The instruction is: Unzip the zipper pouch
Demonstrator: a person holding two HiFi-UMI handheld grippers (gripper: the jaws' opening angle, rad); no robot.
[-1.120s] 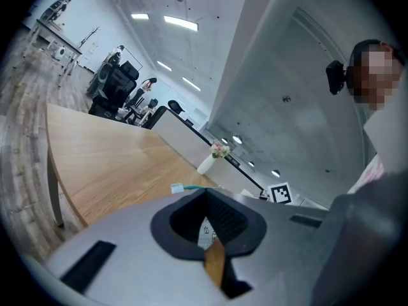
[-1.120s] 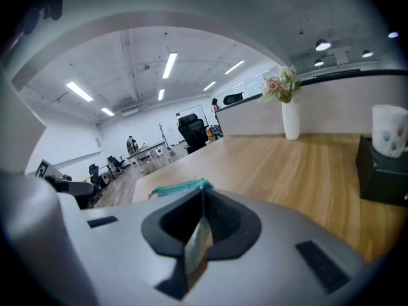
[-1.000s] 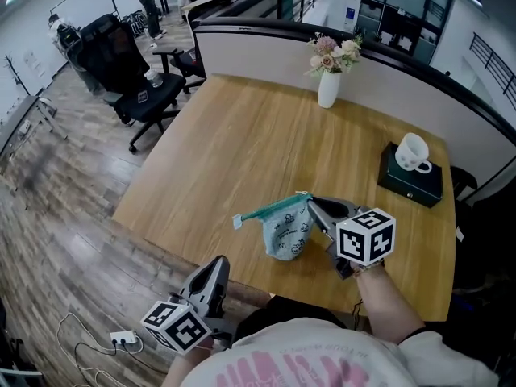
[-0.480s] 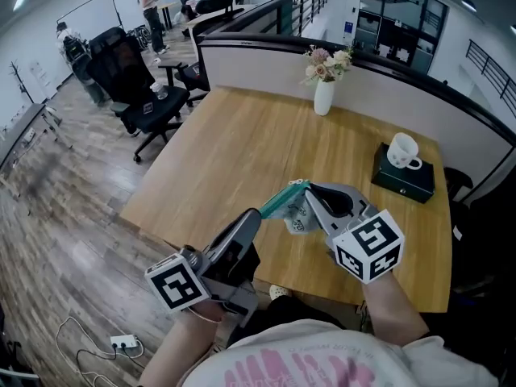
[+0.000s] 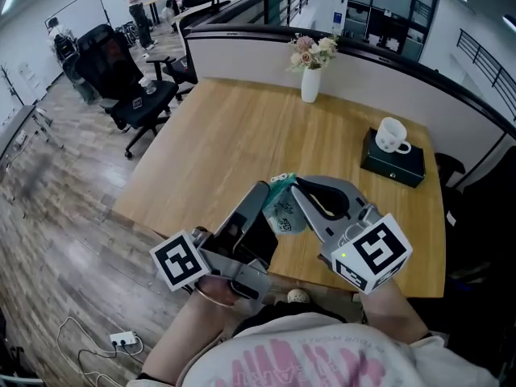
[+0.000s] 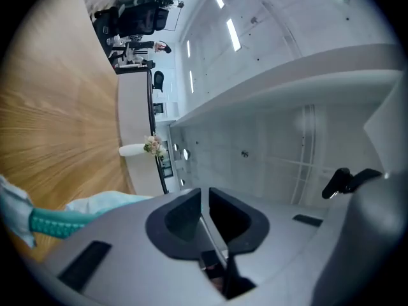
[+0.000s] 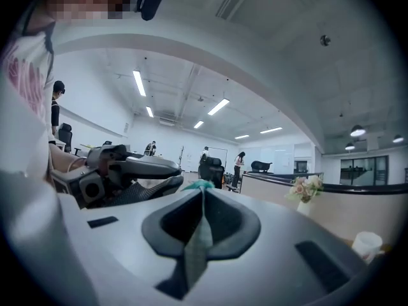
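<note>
Hanging over the table's [image 5: 242,135] near edge, the pouch [image 5: 284,216] is pinched at its teal top by the right gripper's [image 5: 295,187] jaws. The left gripper [image 5: 263,190], jaws pressed together with nothing seen between them, lies just beside that top, its body covering the pouch's left side. Farther off stand a vase [image 5: 310,87], a mug [image 5: 392,135] on a box [image 5: 403,168], and chairs [image 5: 133,95].

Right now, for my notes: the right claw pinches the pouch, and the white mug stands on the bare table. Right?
No: the head view shows the white mug on the dark box, not the bare table. The right claw does pinch the pouch.
</note>
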